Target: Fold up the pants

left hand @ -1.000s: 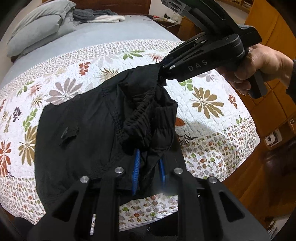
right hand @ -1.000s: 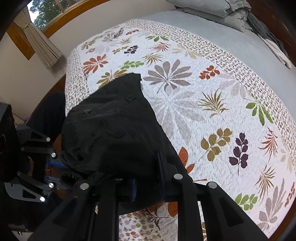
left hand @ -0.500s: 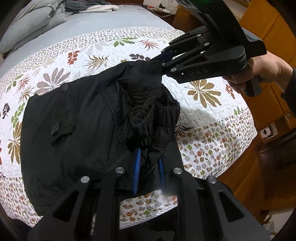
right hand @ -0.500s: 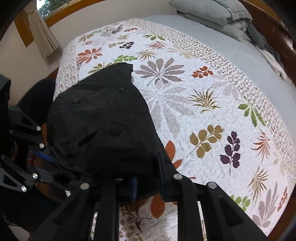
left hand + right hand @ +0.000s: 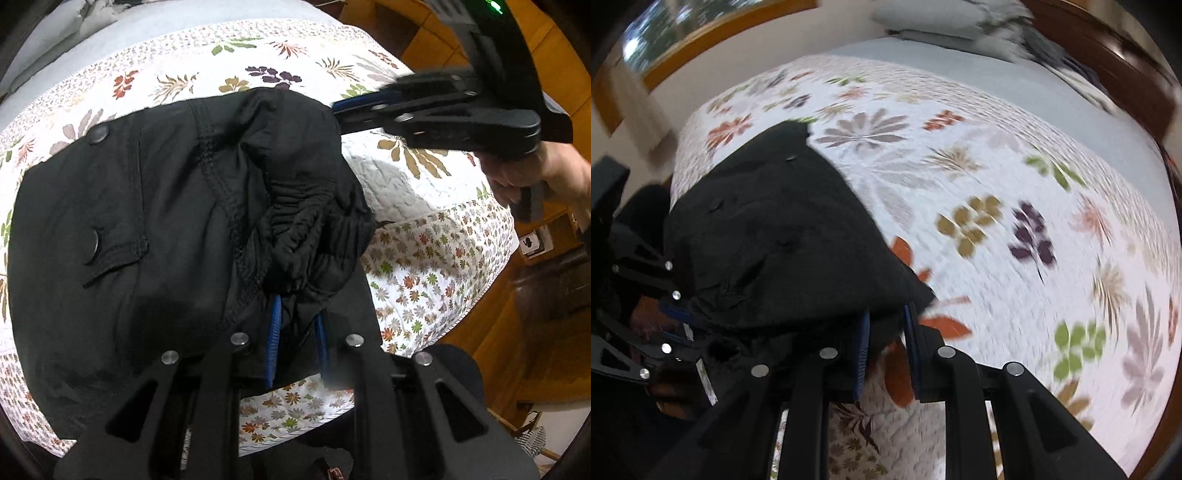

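Note:
Black pants (image 5: 155,221) lie folded on the floral quilt near the bed's foot. My left gripper (image 5: 295,314) is shut on the bunched elastic waistband at the near edge. My right gripper (image 5: 343,107) is seen in the left wrist view at the pants' far right corner, with blue pads just off the cloth. In the right wrist view the right gripper (image 5: 886,332) stands with its jaws parted, the pants' corner (image 5: 908,291) just past the tips and quilt showing between the pads. The pants (image 5: 775,236) spread left toward the left gripper (image 5: 679,314).
The floral quilt (image 5: 997,221) covers the bed, with grey sheet and pillows (image 5: 942,18) at the head. A wooden cabinet (image 5: 535,55) and wood floor (image 5: 517,314) lie beyond the bed's edge. A window (image 5: 683,33) sits in the far wall.
The right gripper has opened and let go of the pants' corner. Both grippers moved the waistband down onto the quilt; the pants now lie flatter.

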The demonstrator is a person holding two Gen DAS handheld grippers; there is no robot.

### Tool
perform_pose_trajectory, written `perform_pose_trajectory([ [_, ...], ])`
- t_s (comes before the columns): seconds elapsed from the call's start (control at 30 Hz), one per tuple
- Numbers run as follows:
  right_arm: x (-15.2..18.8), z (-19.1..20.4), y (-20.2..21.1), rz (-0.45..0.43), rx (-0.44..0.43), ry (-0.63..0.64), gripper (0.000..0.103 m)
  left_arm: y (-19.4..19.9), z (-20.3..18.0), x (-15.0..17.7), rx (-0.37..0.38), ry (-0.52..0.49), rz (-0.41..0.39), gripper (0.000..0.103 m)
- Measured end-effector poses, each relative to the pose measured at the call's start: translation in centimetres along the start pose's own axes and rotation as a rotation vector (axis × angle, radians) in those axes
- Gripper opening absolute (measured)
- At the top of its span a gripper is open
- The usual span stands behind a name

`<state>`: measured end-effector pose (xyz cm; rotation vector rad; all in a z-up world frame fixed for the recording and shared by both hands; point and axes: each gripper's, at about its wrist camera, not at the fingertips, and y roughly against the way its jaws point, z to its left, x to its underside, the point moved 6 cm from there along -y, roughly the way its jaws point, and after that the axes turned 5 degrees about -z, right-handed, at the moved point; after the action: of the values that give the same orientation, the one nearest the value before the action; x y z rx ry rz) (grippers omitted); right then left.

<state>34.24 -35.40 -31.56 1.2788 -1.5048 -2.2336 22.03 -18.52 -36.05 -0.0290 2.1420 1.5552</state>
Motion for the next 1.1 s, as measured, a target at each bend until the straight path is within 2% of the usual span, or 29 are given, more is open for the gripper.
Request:
perform_pose_trajectory([
  [0.07, 1.0, -1.8, 0.9, -0.042, -0.037, -0.170, 0.019, -0.1, 0.1, 0.0, 0.014, 0.003, 0.007, 0.016],
  [0.13, 2.0, -3.2, 1.7, -0.108, -0.179, -0.423, 0.025, -0.2, 0.2, 0.1, 0.024, 0.007, 0.009, 0.016],
  [0.17, 2.5, -3.7, 2.0, -0.152, -0.255, -0.558, 0.030, -0.3, 0.3, 0.1, 0.029, 0.006, 0.010, 0.017],
  [0.2, 2.8, -4.0, 2.1, -0.182, -0.303, -0.638, 0.037, -0.5, 0.4, 0.3, 0.036, 0.009, 0.017, 0.019],
  [0.23, 3.2, -4.0, 2.0, -0.208, -0.361, -0.733, 0.053, -0.6, 0.6, 0.4, 0.046, 0.019, 0.022, 0.020],
  [0.3, 3.2, -3.0, 1.7, -0.234, -0.419, -0.792, 0.057, -0.6, 0.6, 0.6, 0.065, 0.025, 0.026, 0.026],
  [0.33, 3.1, -2.1, 1.3, -0.240, -0.442, -0.807, 0.061, -0.4, 0.5, 0.7, 0.082, 0.027, 0.025, 0.030],
  [0.4, 2.9, -0.7, 0.8, -0.229, -0.443, -0.806, 0.065, 0.1, 0.4, 0.9, 0.140, 0.044, 0.021, 0.052],
  [0.5, 3.2, 1.1, 0.1, -0.202, -0.435, -0.814, 0.065, 1.1, 0.7, 1.4, 0.201, 0.082, 0.011, 0.061],
  [0.67, 5.3, 3.2, -1.7, -0.056, -0.214, -0.695, 0.065, 2.5, 2.2, 2.4, 0.252, 0.147, 0.002, 0.064],
  [0.7, 5.7, 3.3, -1.7, -0.049, -0.206, -0.696, 0.065, 2.8, 2.5, 2.6, 0.253, 0.152, 0.003, 0.064],
  [0.77, 6.2, 3.3, -0.7, -0.073, -0.210, -0.742, 0.061, 3.6, 3.1, 3.0, 0.247, 0.155, -0.004, 0.065],
  [0.9, 5.1, 4.6, 2.2, -0.164, -0.174, -0.752, 0.061, 5.6, 4.4, 3.4, 0.228, 0.157, -0.047, 0.075],
  [1.03, 3.2, 7.5, 3.6, -0.261, -0.134, -0.665, 0.060, 7.4, 6.2, 3.8, 0.197, 0.180, -0.069, 0.076],
  [1.1, 2.5, 8.7, 4.1, -0.321, -0.174, -0.642, 0.060, 8.3, 7.2, 3.9, 0.188, 0.199, -0.084, 0.079],
])
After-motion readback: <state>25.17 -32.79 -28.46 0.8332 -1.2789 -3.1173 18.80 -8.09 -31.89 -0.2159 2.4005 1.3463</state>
